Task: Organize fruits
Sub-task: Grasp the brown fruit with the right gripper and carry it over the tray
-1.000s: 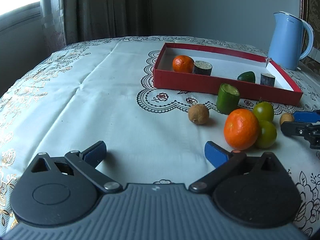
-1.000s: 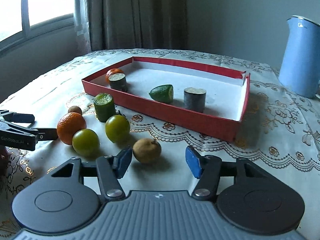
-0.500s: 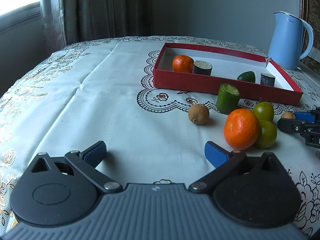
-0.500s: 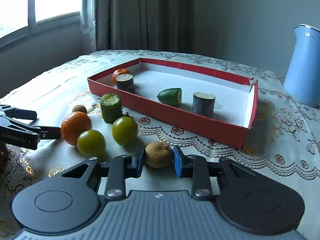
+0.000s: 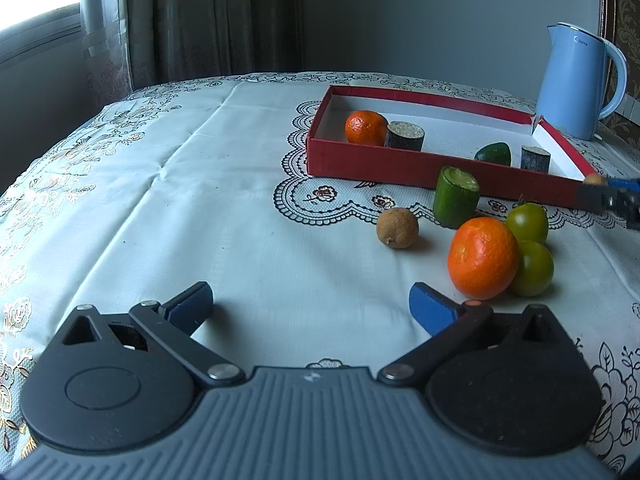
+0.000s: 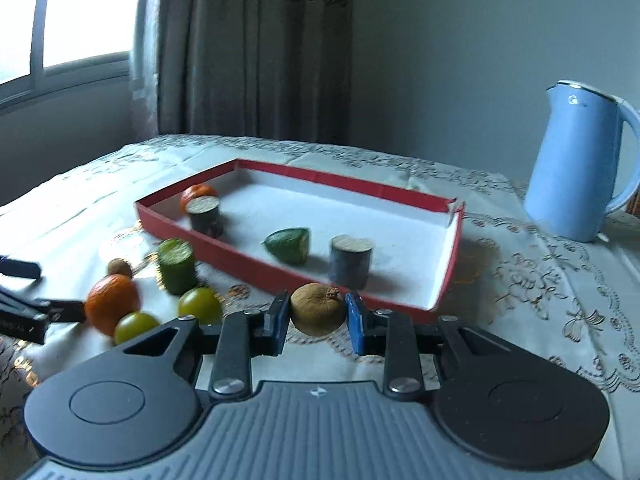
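While right jaws pinch brown fruit (image 6: 318,309) | left spread | red box (image 6: 448,264): four pieces.

Blue kettle (image 6: 576,164) on tablecloth (image 5: 168,200), curtain (image 6: 256,48) behind.

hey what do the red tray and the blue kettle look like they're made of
Red tray: probably cardboard. Thin, flat walls, matte red outside, white inside, with a folded, split corner.
Blue kettle: smooth pale-blue shell with a soft sheen and a thin bright rim; painted metal or plastic, can't tell which.
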Available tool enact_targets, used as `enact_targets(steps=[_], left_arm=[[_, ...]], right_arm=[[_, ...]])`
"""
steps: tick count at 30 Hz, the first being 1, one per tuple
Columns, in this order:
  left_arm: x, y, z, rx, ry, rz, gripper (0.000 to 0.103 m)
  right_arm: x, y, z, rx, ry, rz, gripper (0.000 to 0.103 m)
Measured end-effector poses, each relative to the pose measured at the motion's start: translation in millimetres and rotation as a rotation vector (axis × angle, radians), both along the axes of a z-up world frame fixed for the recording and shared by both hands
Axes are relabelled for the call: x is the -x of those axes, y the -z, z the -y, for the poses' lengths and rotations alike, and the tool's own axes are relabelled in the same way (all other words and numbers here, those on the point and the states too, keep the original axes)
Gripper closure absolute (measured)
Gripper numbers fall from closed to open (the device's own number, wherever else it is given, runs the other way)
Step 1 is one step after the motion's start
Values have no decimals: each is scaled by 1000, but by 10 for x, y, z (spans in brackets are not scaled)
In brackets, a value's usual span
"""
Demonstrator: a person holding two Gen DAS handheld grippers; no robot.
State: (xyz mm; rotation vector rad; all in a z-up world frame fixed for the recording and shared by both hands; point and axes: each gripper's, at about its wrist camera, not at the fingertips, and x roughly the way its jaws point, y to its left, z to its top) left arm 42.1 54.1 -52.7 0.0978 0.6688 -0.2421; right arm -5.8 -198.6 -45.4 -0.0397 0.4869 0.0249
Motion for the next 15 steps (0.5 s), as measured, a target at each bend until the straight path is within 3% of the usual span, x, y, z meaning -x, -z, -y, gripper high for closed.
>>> enact_targets(steps=[5, 15], left_arm=[[-2, 0, -1, 0, 0, 0, 0], [0, -1, -1, 0, 0, 0, 0]], right_arm=[[-160, -60, 112, 27, 50, 5, 74], [-596, 23, 195, 103, 85, -71, 74]])
